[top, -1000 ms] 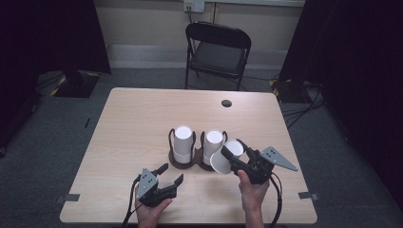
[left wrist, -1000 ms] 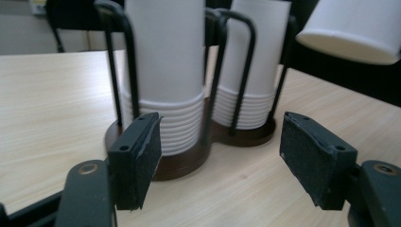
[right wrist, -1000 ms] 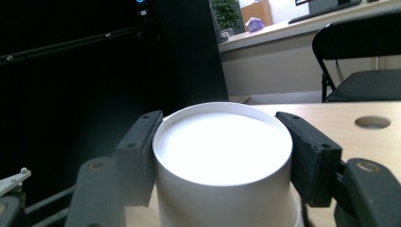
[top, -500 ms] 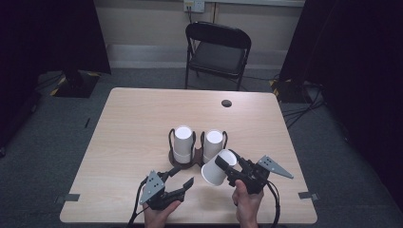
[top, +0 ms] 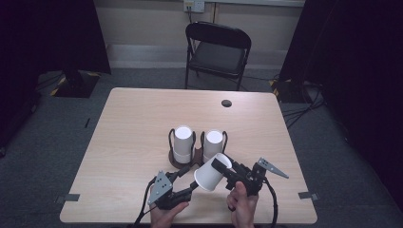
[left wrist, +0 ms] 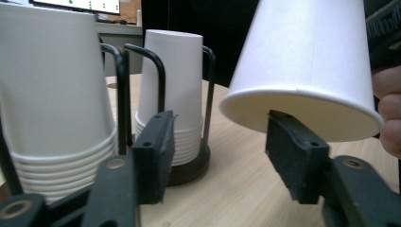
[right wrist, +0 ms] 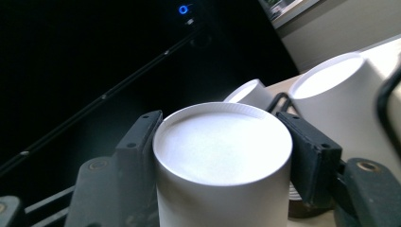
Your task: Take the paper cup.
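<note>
The right claw (top: 219,167) is gripping a paper cup (top: 210,173) by its base, having swung it down from the stacks (top: 182,144); the left claw (top: 191,180), jaws narrowing but empty, is closing in on the cup's rim for separating.

A light wooden table (top: 133,123) stood on grey carpet (top: 57,118). A small dark round disc (top: 226,103) sat near the table's far edge. Behind the table stood a black folding chair (top: 217,50), its seat facing the table. A pale wall (top: 142,23) ran along the back, with a lighter baseboard (top: 142,50) and a white outlet (top: 194,5) above the chair. Black curtains (top: 47,33) hung at both sides. Cables (top: 304,102) lay on the floor at the right. Grey tape strips (top: 68,197) marked the floor by the near corners.
</note>
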Demonstrator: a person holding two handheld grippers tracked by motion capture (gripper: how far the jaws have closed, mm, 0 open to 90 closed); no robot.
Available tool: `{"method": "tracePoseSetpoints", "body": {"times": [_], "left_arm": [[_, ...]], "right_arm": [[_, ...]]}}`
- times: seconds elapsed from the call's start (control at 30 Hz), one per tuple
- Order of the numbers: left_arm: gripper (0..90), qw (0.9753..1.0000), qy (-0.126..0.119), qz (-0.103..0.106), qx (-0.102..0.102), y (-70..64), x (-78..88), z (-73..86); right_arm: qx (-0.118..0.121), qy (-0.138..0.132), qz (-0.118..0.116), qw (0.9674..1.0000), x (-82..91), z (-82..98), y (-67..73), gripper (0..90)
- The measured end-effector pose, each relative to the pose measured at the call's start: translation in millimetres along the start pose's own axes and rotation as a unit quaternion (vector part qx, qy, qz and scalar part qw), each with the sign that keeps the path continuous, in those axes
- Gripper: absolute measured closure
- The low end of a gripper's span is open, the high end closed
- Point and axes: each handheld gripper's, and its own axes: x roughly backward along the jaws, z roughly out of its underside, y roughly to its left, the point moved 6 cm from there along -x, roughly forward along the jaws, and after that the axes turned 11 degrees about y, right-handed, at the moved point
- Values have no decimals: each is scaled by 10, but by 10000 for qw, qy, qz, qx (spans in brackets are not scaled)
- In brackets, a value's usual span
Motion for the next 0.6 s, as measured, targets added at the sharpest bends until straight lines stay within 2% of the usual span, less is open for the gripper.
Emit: {"method": "tracePoseSetpoints", "body": {"times": [0.1, 0.23, 0.37, 0.53, 0.6], "left_arm": [[511, 10000, -32, -25, -64, -26, -18, -9], [560, 9998, -142, -157, 9, -33, -41, -57], [621, 9997, -211, -118, 0, -57, -73, -91], [642, 9992, -340, -217, -40, -80, -61, -126], [675, 9987, -424, -282, 12, -57, -33, -145]], "right_arm": [[-44, 103, -109, 9999, -50, 31, 36, 352], [-129, 163, -229, 9995, -81, 46, 68, 352], [-217, 212, -330, 9990, -108, 47, 79, 352], [-306, 315, -441, 9981, -151, 70, 86, 351], [-333, 354, -494, 9976, -154, 75, 77, 349]]}}
